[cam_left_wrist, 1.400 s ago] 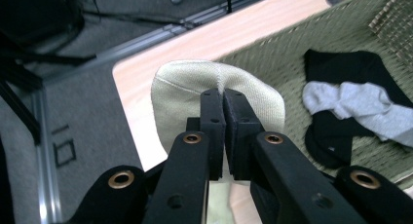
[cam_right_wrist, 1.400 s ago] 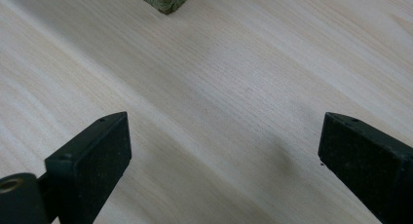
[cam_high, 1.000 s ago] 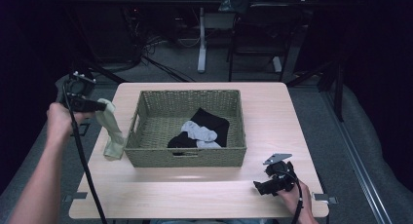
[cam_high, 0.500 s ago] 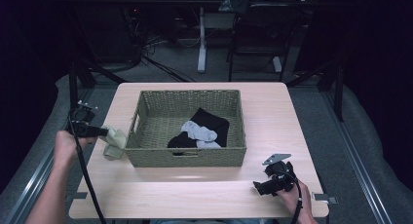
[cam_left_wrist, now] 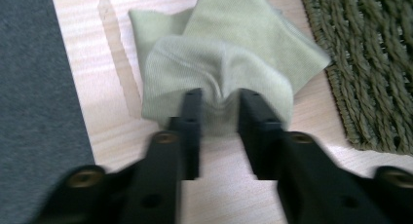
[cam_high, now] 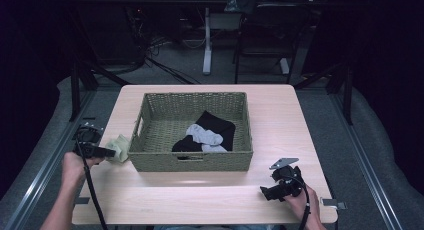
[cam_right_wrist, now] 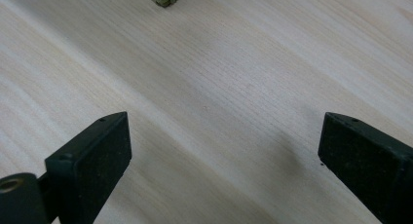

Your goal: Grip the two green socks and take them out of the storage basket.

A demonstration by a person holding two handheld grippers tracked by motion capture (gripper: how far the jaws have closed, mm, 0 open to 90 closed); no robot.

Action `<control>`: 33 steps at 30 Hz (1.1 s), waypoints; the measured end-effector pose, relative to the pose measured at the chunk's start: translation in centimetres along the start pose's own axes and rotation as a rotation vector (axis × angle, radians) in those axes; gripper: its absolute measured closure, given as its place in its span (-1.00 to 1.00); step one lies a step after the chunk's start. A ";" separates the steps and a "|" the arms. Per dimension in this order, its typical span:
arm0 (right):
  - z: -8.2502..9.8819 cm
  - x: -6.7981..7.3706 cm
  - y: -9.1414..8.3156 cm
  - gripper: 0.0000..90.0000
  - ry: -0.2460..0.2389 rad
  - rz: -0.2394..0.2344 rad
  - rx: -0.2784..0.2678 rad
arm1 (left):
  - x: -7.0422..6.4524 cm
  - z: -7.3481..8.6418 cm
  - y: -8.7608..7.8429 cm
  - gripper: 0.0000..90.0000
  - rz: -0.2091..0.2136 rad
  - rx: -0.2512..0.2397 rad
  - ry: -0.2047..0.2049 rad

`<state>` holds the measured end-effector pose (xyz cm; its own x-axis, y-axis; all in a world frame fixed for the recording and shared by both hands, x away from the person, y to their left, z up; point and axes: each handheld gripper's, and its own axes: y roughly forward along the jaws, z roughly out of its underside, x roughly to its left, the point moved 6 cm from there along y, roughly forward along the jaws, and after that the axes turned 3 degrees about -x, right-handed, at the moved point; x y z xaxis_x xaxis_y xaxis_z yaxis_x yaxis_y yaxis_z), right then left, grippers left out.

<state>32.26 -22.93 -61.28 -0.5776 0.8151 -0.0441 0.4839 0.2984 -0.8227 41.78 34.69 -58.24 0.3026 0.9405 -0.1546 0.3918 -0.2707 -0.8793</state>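
Down at the left gripper (cam_left_wrist: 219, 117), the two black jaws stand a little apart and have just been opening; a bunched fold of the pale green sock (cam_left_wrist: 219, 63) sits between their tips, and whether the pads press on it cannot be told, since the cloth rises in a pinched ridge between them. In the left gripper view the sock lies crumpled on the light wood of the table (cam_left_wrist: 112, 87), filling the upper middle of the frame, its far edge just beside the woven wall of the basket (cam_left_wrist: 370, 68) at the upper right. Grey floor runs down the left edge.

From the high view, the left gripper (cam_high: 102, 151) is at the left of the frame, held in the left hand (cam_high: 75, 165), with the sock (cam_high: 120, 146) between it and the basket's left wall (cam_high: 137, 135). Inside the basket lie a black sock (cam_high: 220, 127) and a light grey sock (cam_high: 205, 136).

The right gripper (cam_right_wrist: 224, 151) has its jaws wide apart with bare tabletop between them, holding nothing. In the high view it (cam_high: 267, 192) sits at the lower right, resting on the table in the right hand (cam_high: 300, 202), well apart from the basket.
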 end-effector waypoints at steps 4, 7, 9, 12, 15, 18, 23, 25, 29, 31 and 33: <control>0.0 0.0 0.0 -0.90 0.002 -0.004 -0.001 | -0.2 0.3 -1.0 -0.32 -0.035 -0.033 -0.015; 0.0 -0.2 0.0 -0.90 0.007 0.003 -0.009 | -0.7 0.4 -2.2 -0.64 -0.054 -0.071 -0.002; 0.1 -0.2 -0.1 -0.90 0.012 0.002 -0.010 | -1.3 0.5 -3.2 -0.69 -0.052 -0.115 0.004; 0.1 -0.2 -0.2 -0.90 0.009 0.006 -0.006 | -2.4 0.8 -4.7 -0.78 -0.060 -0.171 0.018; 0.1 -0.2 -0.3 -0.90 0.010 0.008 -0.007 | -3.7 1.4 -5.6 -0.86 -0.076 -0.209 0.042; 0.1 -0.2 -0.3 -0.90 0.011 0.003 -0.012 | -5.0 2.0 -6.1 -0.94 -0.082 -0.243 0.058; 0.1 -0.2 -0.3 -0.90 0.012 0.003 -0.015 | -7.2 3.7 -6.2 -1.00 -0.093 -0.275 0.101; 0.1 -0.2 -0.3 -0.90 0.013 0.000 -0.014 | -7.8 4.3 -6.1 -1.00 -0.090 -0.279 0.103; 0.0 -0.1 -0.3 -0.90 0.013 0.001 -0.018 | -8.7 5.6 -5.5 -1.00 -0.084 -0.269 0.110; 0.0 0.0 -0.2 -0.90 0.015 -0.004 -0.025 | -8.9 6.2 -5.0 -1.00 -0.078 -0.269 0.099; 0.0 -0.1 -0.3 -0.90 0.010 -0.002 -0.013 | -9.0 6.7 -4.5 -1.00 -0.080 -0.260 0.098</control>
<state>32.14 -23.07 -61.08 -0.5724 0.8192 -0.0367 0.4908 0.3065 -0.8156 31.45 28.79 -55.90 0.3396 0.9400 -0.0343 0.6233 -0.2521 -0.7402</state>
